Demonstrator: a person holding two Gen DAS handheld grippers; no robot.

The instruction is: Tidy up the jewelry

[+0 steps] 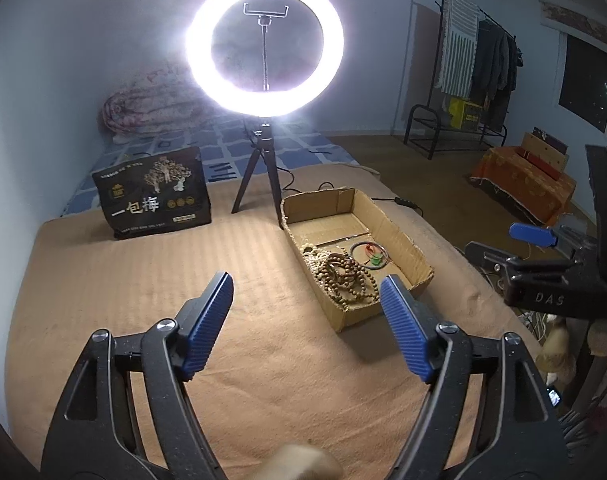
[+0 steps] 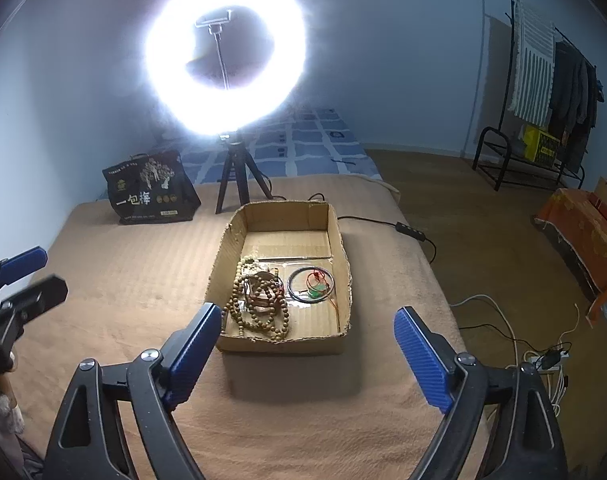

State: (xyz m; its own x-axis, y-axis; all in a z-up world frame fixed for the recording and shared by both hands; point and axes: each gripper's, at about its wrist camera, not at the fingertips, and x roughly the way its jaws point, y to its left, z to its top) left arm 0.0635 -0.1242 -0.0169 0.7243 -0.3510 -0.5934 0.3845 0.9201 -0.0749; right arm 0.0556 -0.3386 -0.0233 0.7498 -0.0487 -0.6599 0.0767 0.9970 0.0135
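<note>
Both tools, left tool (image 1: 306, 290) and right tool (image 2: 308, 324), hang released and empty before the box (image 2: 339, 236), where tangled beads (image 2: 259, 304) could drag neighbouring bracelets out together.

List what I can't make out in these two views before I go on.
- Bead strands, both views: tangled; count unclear.
- Small red and green pieces inside the dark bangle: too small to identify.
- Ring light: glare washes out the wall behind.
- Pale object, left wrist view: blurred, cut off by bottom edge.
</note>
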